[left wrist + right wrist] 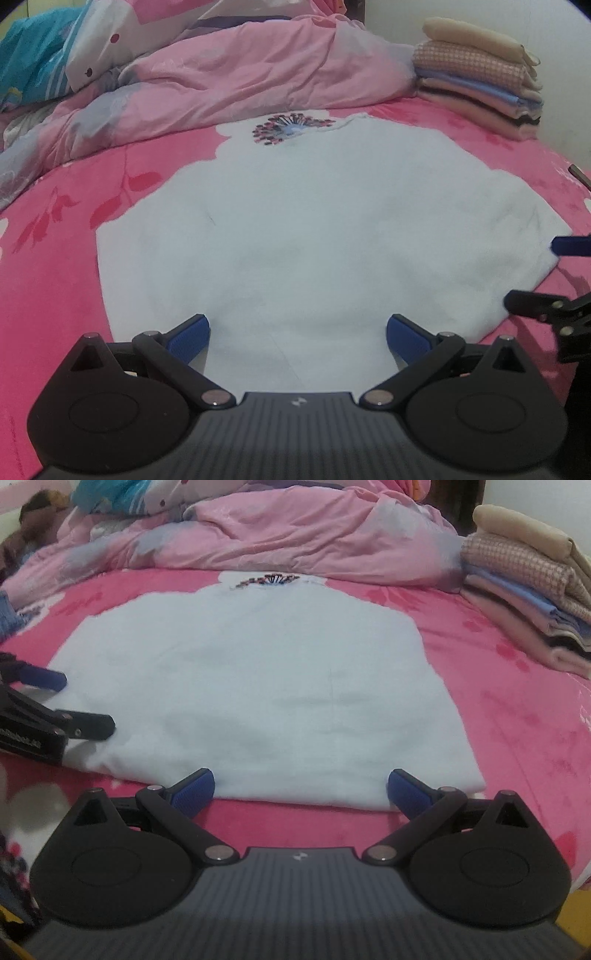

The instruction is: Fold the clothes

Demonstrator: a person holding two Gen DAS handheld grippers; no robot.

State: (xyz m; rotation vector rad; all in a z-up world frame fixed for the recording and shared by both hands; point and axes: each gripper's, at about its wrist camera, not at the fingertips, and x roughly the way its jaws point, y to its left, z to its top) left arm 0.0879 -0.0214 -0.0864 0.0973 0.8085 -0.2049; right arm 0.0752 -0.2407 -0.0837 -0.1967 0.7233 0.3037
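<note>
Blue rubber pads on your left gripper stand spread wide and grasp nothing, hovering over the near part of the pale white garment lying flat on the pink flowered bedspread. Your right gripper is likewise released, its pads just at the cloth's near hem. The garment runs lengthwise away from both, probably neckline farthest. A stack of folded fabrics sits off to the right, so your right hand is nearer it.

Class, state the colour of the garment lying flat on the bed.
White garment, shown best in the right wrist view.
</note>
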